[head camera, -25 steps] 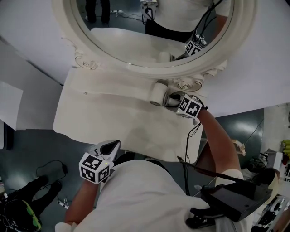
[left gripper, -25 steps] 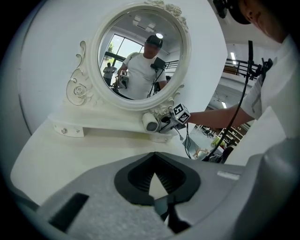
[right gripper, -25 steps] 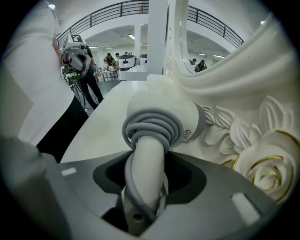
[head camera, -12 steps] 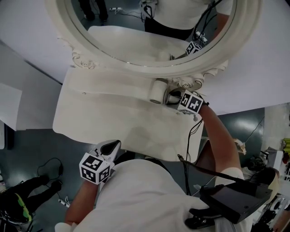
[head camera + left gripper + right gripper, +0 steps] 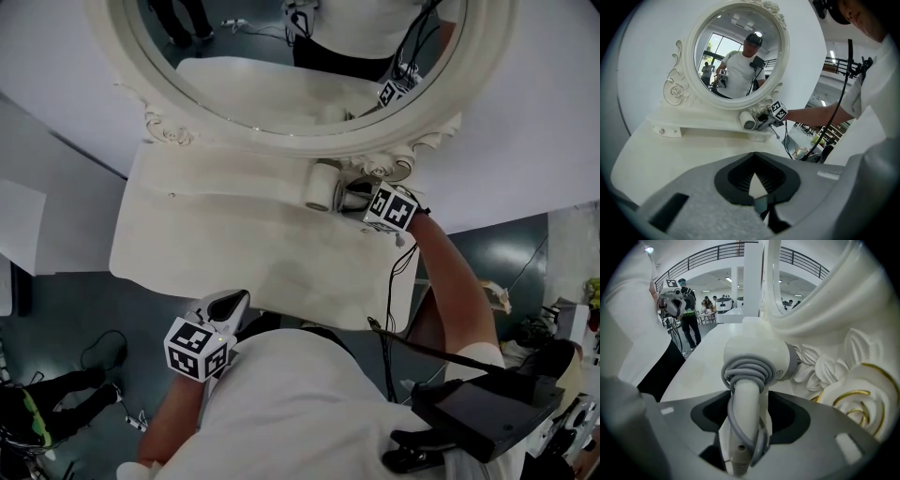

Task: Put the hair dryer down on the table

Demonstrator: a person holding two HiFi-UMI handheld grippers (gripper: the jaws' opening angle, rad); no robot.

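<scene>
Head view: A white hair dryer (image 5: 323, 185) is seen lying on the white dressing table (image 5: 234, 253) at upper centre of the frame, pressed up against the carved foot of the oval mirror (image 5: 234, 122). The right gripper (image 5: 354, 195) is set just to its right, at the handle end, with the marker cube (image 5: 392, 208) turned towards the camera. The left gripper (image 5: 230, 302) is held well apart at lower left, by the near edge of the table, close to the person's white shirt (image 5: 300, 403).

Left gripper view: The jaws of the left gripper (image 5: 764, 206) are shown drawn together along the bottom of the frame, with nothing caught between them. The bare table top is spread out beyond them, and the hair dryer (image 5: 748, 121) and the right gripper (image 5: 765, 118) are seen at centre, under the mirror's lower rim.

Right gripper view: The hair dryer's handle (image 5: 743, 408), wrapped in its grey cord (image 5: 745, 371), is framed between the jaws of the right gripper (image 5: 743, 446). The jaws have just been opening and are now spread wide, a dark gap being left on either side of the handle, so that it is no longer pinched. The round body of the dryer is rested on the table, against a carved rose with gilt edging (image 5: 853, 399) at right.
</scene>
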